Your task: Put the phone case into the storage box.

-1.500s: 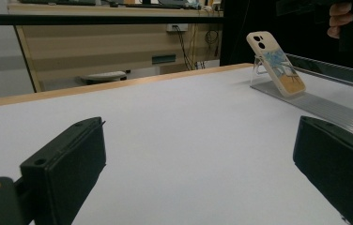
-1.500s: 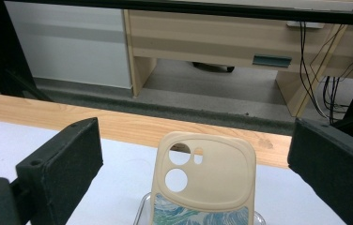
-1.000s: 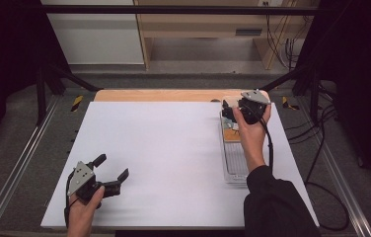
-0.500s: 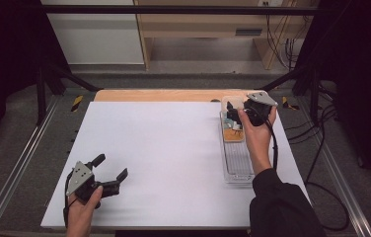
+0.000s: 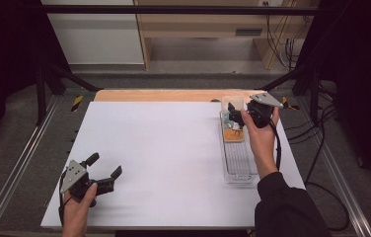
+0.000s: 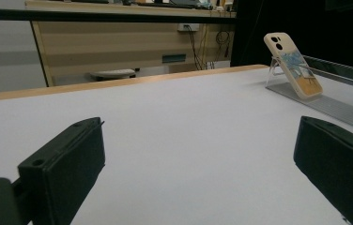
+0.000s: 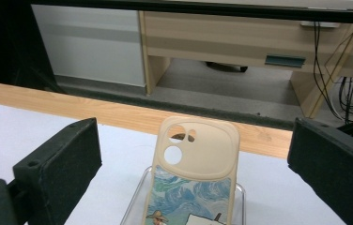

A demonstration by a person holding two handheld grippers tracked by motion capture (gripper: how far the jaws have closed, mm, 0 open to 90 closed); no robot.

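Near edge of the white table [image 5: 173, 163]: the left gripper [image 5: 105, 171] is sitting low over the bare surface at the person's left, its jaws spread wide with nothing between them. In the left gripper view the two black jaws are framing empty table, and the phone case [image 6: 293, 64] is showing far off, well apart from this hand. This gripper is idling; judging by its place, it is taking no part in the step in hand.

Farther out, right side: a clear ribbed rack [image 5: 239, 160] is lying along the table's right edge, running away from the person. The right hand [image 5: 261, 140] is reaching over it toward its far end.

At the far end of the rack: the cream phone case [image 7: 194, 178] with a painted back is standing tilted in a clear holder, camera cutouts uppermost. The right gripper [image 5: 237, 116] is hovering right at it, jaws released and standing either side of the case, not touching as far as the right gripper view shows.

Progress, as a judgement: the approach is looking all but done, with the case lined up between the jaws. Closing on the case, lifting it off the holder and carrying it anywhere are all left to do.
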